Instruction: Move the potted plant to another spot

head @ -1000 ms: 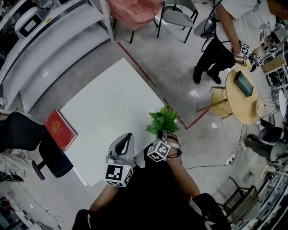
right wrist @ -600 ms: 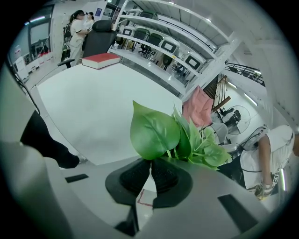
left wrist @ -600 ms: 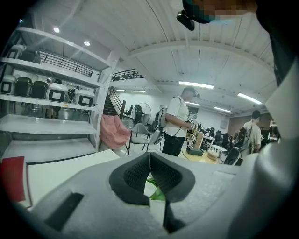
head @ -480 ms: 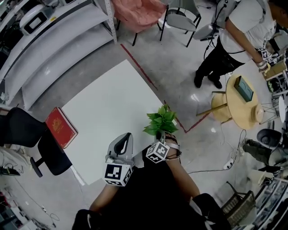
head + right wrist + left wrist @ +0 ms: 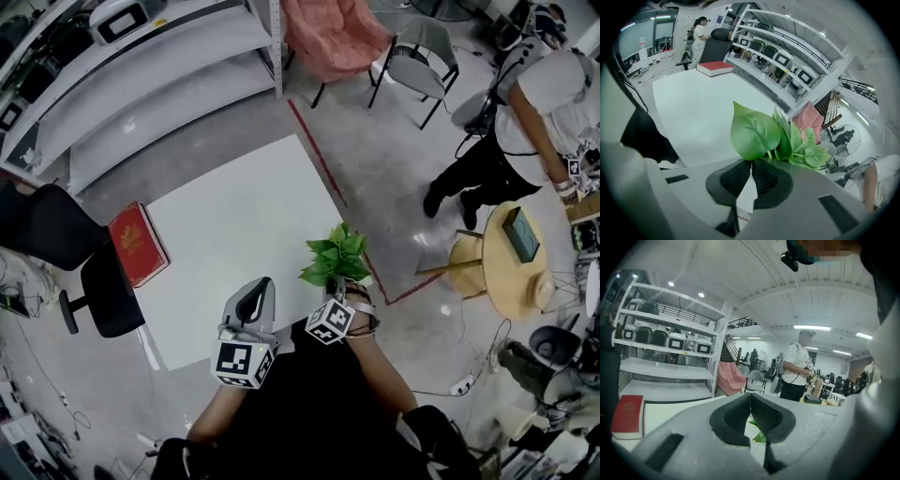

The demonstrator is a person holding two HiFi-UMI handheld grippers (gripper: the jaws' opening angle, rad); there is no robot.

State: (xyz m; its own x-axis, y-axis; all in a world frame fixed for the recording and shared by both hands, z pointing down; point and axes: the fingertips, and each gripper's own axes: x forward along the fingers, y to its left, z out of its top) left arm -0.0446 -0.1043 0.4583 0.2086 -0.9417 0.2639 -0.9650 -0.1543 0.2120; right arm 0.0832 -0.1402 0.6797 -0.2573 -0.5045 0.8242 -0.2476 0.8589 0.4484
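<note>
I am pinching the small green-leaved potted plant [image 5: 757, 133] with my right gripper [image 5: 751, 163]. The black ribbed pads are closing together at their tips, and the stems are rising right where the tips meet, so I judge the grip is on the base of the stems. The pot itself is not showing in any view. The plant is lying straight ahead of these fingers with its long axis running away from them, leaves fanning beyond the tips. Wherever it goes next, the right hand will be carrying it. My left gripper [image 5: 750, 394] is riding just beside on the left with its pads pressed together on nothing, and only a sliver of leaf is showing through the gap below them. From the head view, the plant [image 5: 336, 255] is hanging over the near right edge of the white rectangular tabletop [image 5: 234, 225], with the right gripper [image 5: 337, 286] under it and the left gripper [image 5: 265, 283] over the table's near edge. The tabletop is lying mostly bare, with a red hardcover book [image 5: 138, 244] resting at its far left edge. Beyond, grey metal shelving [image 5: 141, 84] is lining the back. A pink cloth [image 5: 333, 33] is draping over a chair, and a person in a white shirt [image 5: 539, 103] is leaning over a round wooden table [image 5: 520, 258] to my right.
</note>
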